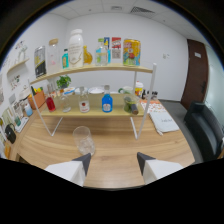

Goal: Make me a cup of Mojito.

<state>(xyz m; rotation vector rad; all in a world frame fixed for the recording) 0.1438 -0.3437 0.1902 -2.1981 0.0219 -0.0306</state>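
The gripper (114,162) hangs over the wooden surface (115,145), its two fingers spread apart with nothing between them. Just ahead of the left finger stands a clear glass (83,139), upright and not touched. Beyond it a two-level shelf (92,70) sits on the surface. On its lower level are a blue bottle (107,102), a red bottle (50,103) and a small potted plant (63,81); a large white jug (75,48) stands on top. A dark chair (206,125) stands to the right.

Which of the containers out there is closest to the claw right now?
The clear empty glass, standing alone on the wooden table just ahead of the open claw. Every other bottle and jar sits back on the shelf rack.
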